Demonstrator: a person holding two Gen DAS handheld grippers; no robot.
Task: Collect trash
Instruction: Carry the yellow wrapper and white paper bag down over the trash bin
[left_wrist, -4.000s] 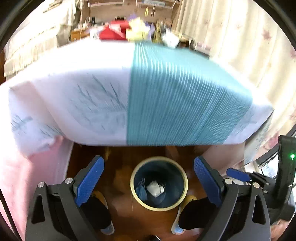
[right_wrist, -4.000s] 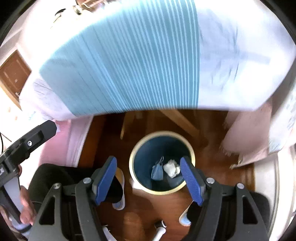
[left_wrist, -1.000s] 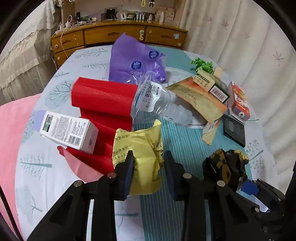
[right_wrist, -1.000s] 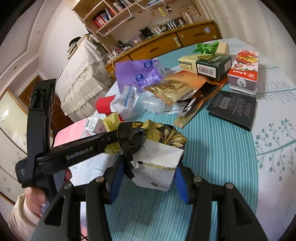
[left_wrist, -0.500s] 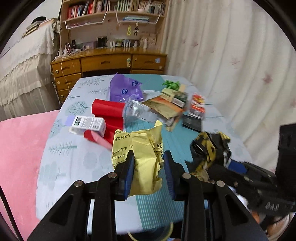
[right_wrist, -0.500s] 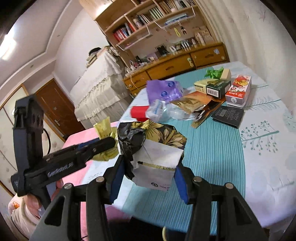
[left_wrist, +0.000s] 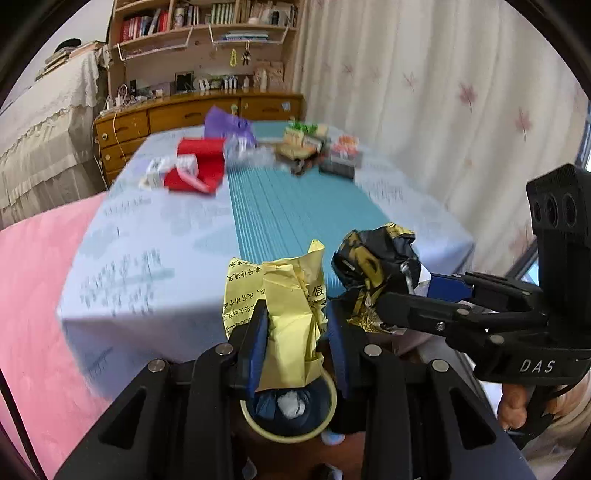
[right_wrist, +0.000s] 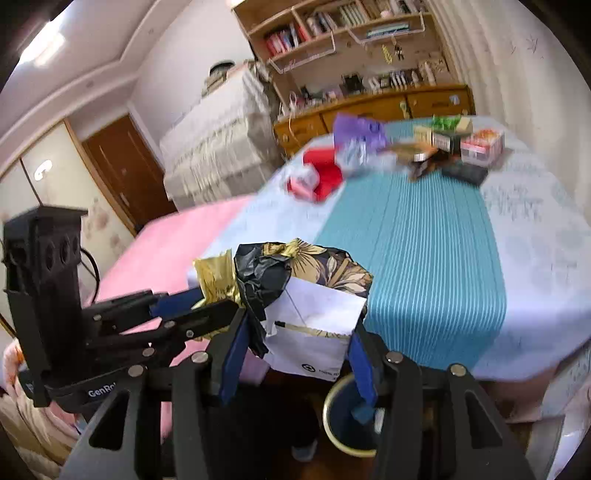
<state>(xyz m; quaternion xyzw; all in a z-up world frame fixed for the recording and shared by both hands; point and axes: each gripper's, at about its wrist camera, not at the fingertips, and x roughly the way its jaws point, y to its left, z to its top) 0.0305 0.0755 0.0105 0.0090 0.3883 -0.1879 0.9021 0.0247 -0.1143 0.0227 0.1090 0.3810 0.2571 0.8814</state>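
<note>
Crumpled yellow wrapper (left_wrist: 284, 314) with printed black characters sits clamped between the blue pads of the left gripper (left_wrist: 295, 343), sticking up above them. Just to its right, a crushed black-and-gold floral paper bag (right_wrist: 314, 295) with a white underside is squeezed between the pads of the right gripper (right_wrist: 299, 354); in the left wrist view that gripper reaches in from the right, with fingers (left_wrist: 511, 406) of the person's hand wrapped around its handle. Both pieces of trash hang off the near edge of the table (left_wrist: 155, 251), above a round waste bin (left_wrist: 291, 413) with a pale yellow rim and dark blue inside, standing on the wooden floor; white crumpled paper (left_wrist: 291, 400) lies in it. The table carries a pale cloth with a teal striped band down the middle. At its far end, blurred, lie more trash: a red package (left_wrist: 201, 164), a purple plastic bag (left_wrist: 227, 125), a small white box (left_wrist: 159, 171) and several cartons (left_wrist: 343, 151). Beyond stand a wooden dresser (left_wrist: 192, 110) and bookshelves (left_wrist: 199, 22), with a pale flowered curtain (left_wrist: 424, 92) on the right.
</note>
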